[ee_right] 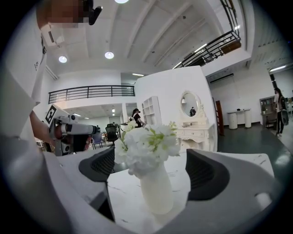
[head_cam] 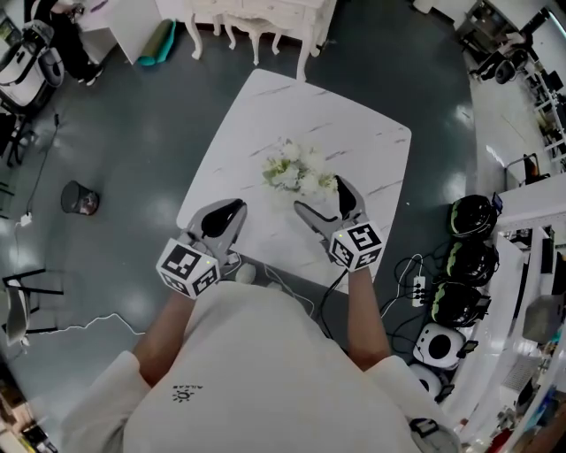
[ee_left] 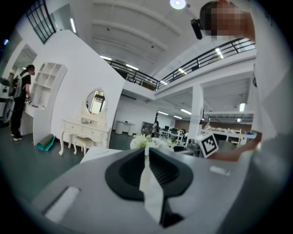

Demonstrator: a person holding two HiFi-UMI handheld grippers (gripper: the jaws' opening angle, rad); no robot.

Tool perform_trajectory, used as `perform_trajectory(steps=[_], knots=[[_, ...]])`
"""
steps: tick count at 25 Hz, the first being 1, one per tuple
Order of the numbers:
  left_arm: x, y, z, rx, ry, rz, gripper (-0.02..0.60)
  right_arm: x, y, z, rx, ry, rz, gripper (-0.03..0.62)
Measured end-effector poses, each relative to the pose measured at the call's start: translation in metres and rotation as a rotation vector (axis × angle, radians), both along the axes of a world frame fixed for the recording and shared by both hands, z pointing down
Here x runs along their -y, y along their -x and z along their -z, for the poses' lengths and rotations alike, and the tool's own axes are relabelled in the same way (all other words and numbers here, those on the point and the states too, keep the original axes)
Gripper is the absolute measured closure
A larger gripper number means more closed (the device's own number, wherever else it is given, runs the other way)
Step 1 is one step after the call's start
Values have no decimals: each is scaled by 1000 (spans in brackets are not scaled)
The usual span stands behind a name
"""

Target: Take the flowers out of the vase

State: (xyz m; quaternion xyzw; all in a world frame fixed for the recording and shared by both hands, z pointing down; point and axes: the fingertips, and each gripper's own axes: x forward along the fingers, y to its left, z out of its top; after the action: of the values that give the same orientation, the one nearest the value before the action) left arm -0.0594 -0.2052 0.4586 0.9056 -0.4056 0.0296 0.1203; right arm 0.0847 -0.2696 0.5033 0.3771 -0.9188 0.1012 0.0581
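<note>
A big open-plan lab hall: a railed mezzanine [ee_right: 91, 93] overhead, office desks [ee_left: 224, 134] far off, a mirrored white dressing table [ee_left: 84, 132].

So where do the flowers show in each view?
Head view: flowers near centre, just ahead of the right gripper.
Left gripper view: small, dead centre, above its jaws.
Right gripper view: centre, between its jaws, in the vase.
Shared landmark: white dressing table.

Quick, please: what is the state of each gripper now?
Left gripper: jaws closed, empty.
Right gripper: jaws open, holding nothing; white vase stands between them.
</note>
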Motion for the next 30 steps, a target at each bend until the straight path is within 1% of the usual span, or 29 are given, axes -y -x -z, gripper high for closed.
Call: perform_trajectory(steps=[7,13,15,17,18,20,21,22,24,25,27,30], knots=[[2,4,0,8,5,10,589,13,11,2,14,-13,51,111],[3,6,-2,12,3,6,589,13,17,1,18,-16,77,111],[4,6,0,13,3,3,589,12,19,2,13,-19,88,121],[4,6,1,13,2,-1,589,9,17,4,24,-27,86,257],[5,5,1,12,1,-3,589,8,16,5,33,-30,84,311],[6,5,1,11,1,-8,589,6,14,5,41,-33,85,365],[6,5,0,10,2,-10,589,4,13,4,42,-34,85,409],[6,5,-1,9,3,-11,589,3,12,4,43,-34,86,435],[7,4,-1,8,4,-17,589,2,12,4,46,-35,87,445],[7,4,-1,7,3,-20,589,1,12,4,47,-36,88,463],[8,4,0,7,4,-25,589,2,12,6,54,-38,85,477],[9,5,1,4,2,-30,589,2,10,10,92,-39,73,513]])
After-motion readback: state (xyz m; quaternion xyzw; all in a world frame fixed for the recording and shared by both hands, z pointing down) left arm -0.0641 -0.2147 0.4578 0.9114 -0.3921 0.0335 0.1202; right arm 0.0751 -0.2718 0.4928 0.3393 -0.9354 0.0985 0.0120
